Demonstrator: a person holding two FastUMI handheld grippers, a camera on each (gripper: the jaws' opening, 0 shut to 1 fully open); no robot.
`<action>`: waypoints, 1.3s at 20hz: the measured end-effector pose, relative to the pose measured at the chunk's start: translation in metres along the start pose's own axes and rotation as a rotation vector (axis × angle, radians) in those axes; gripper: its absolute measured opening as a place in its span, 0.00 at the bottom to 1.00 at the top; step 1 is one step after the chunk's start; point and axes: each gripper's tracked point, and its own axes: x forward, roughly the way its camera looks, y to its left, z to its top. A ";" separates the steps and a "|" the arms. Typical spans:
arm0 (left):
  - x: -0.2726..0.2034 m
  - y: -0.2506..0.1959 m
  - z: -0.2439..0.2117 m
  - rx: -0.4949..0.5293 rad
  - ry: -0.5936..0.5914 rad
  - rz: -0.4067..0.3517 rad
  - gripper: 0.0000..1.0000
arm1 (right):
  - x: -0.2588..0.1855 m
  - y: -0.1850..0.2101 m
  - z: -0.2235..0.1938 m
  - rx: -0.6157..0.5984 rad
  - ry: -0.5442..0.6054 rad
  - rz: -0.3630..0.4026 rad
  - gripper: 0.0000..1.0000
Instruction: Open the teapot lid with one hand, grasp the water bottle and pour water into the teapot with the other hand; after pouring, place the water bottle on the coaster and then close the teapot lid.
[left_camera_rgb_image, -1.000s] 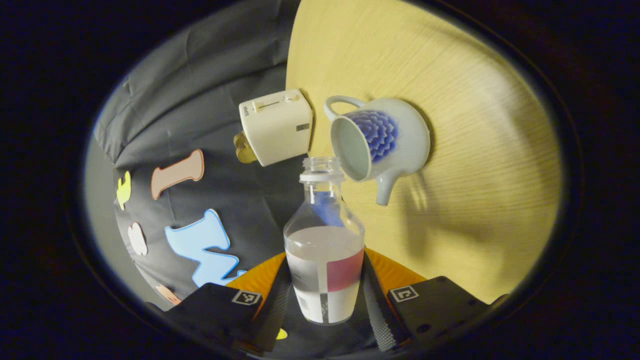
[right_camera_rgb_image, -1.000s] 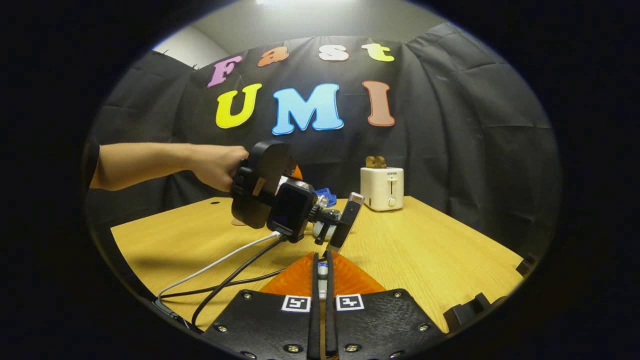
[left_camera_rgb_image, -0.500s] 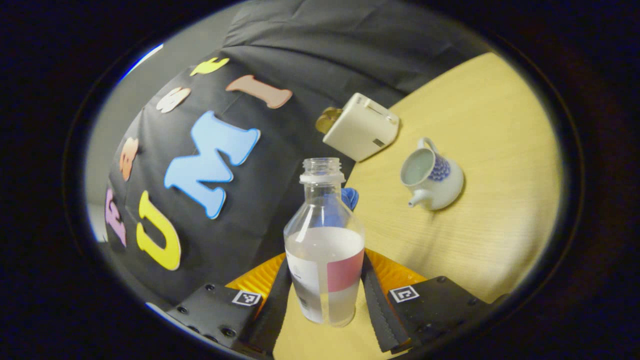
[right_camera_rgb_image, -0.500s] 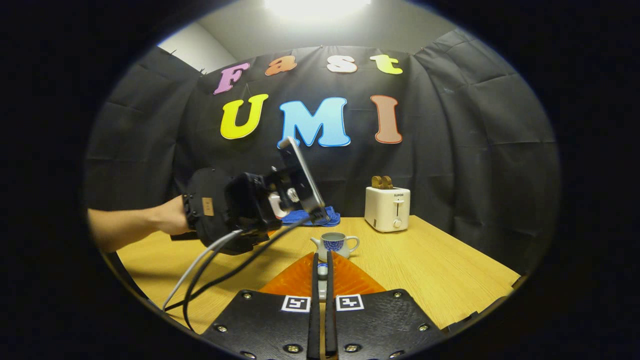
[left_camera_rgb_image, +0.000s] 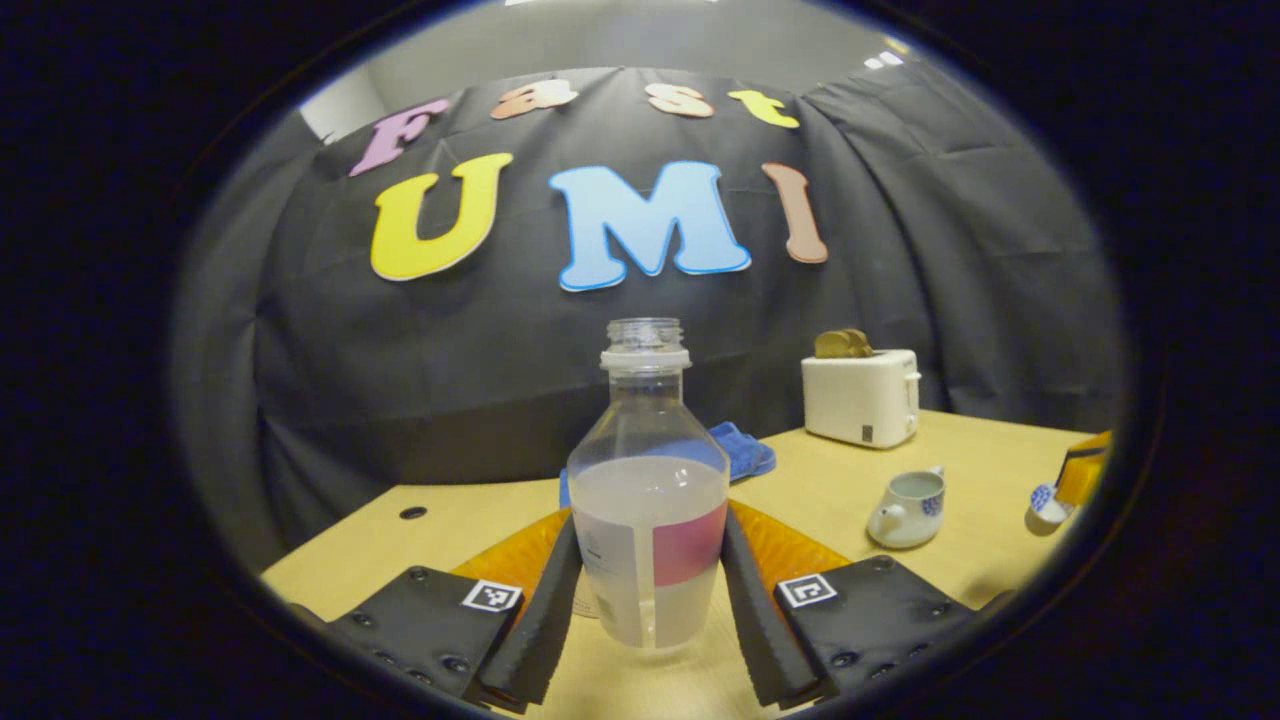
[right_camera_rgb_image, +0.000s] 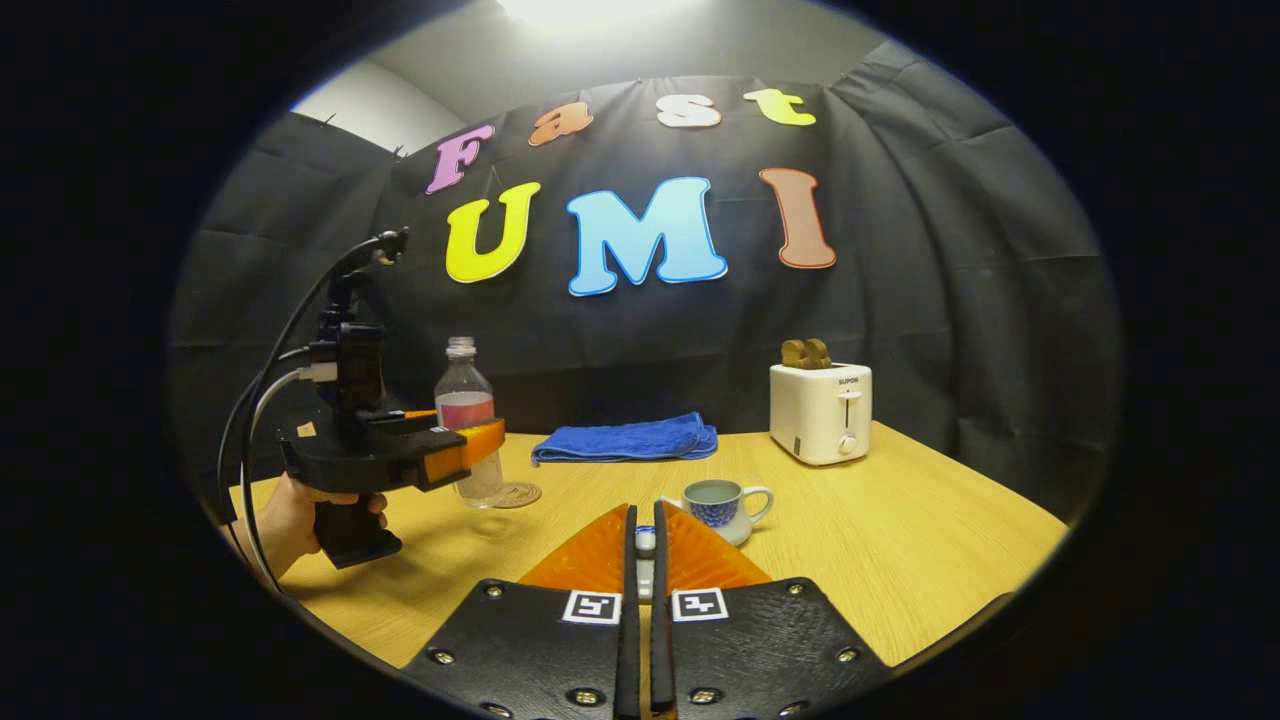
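Two grippers work over a light wooden table (right_camera_rgb_image: 900, 540) before black cloth. The left gripper (left_camera_rgb_image: 648, 610) clamps the upright water bottle (left_camera_rgb_image: 648, 520) over the coaster (right_camera_rgb_image: 512, 494). The right gripper (right_camera_rgb_image: 646, 560) pinches the small teapot lid (right_camera_rgb_image: 646, 541), with the open teapot (right_camera_rgb_image: 722, 505) just beyond its fingertips.

A recording booth staged as a kitchen: black cloth wall (right_camera_rgb_image: 950, 300) behind a wooden table (right_camera_rgb_image: 900, 530) bearing a toaster (right_camera_rgb_image: 820, 412), towel (right_camera_rgb_image: 625, 438) and teapot (right_camera_rgb_image: 722, 502).
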 end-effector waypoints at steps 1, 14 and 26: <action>0.000 0.006 0.000 -0.006 -0.006 0.017 0.84 | 0.002 0.000 -0.001 0.001 0.002 0.002 0.04; 0.076 0.045 -0.025 -0.099 0.008 0.056 0.84 | 0.013 -0.018 -0.011 0.047 0.032 -0.024 0.04; 0.097 0.042 -0.057 -0.054 0.065 0.066 0.90 | 0.017 -0.023 -0.012 0.056 0.045 -0.035 0.05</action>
